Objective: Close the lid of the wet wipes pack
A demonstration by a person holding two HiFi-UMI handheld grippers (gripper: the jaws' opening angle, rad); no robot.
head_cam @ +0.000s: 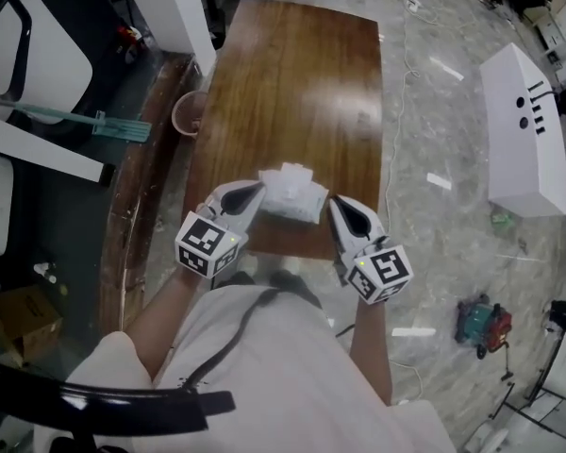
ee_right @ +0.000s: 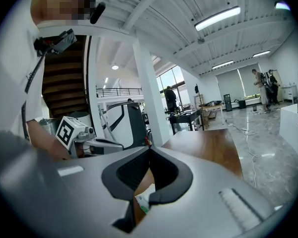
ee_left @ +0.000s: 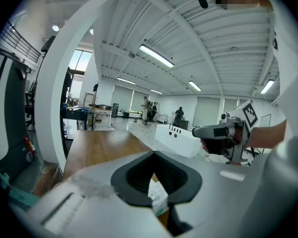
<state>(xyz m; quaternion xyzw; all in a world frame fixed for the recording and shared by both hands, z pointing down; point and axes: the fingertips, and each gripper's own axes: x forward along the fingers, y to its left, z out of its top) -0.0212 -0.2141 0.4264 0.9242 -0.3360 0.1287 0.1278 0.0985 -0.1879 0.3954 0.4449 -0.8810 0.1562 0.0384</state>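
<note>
Head view is showing a white, soft plastic wet wipes pack (head_cam: 292, 194) lying on a long brown wooden table (head_cam: 292, 83), close to the table's near edge. The 2 grippers are flanking it. The left hand-held gripper (head_cam: 255, 192) is pointing its tips at the pack's left side, and the right hand-held gripper (head_cam: 338, 206) is pointing at the pack's right side. Whether either tip is touching the pack cannot be told from here. A white flap is showing at the pack's far side, but whether the lid is standing open is unclear.

In the left gripper view, the left hand-held gripper (ee_left: 154, 153) is holding its jaws together at the tips, with nothing gripped. The pack (ee_left: 158, 197), with a bit of green print, is peeking through the gap under the dark pads. In the right gripper view, the right hand-held gripper (ee_right: 150, 148) is likewise closed and empty, with the pack (ee_right: 141, 201) showing below its pads.

A white rectangular box (head_cam: 524, 130) is lying on the grey floor, well apart from the table.
</note>
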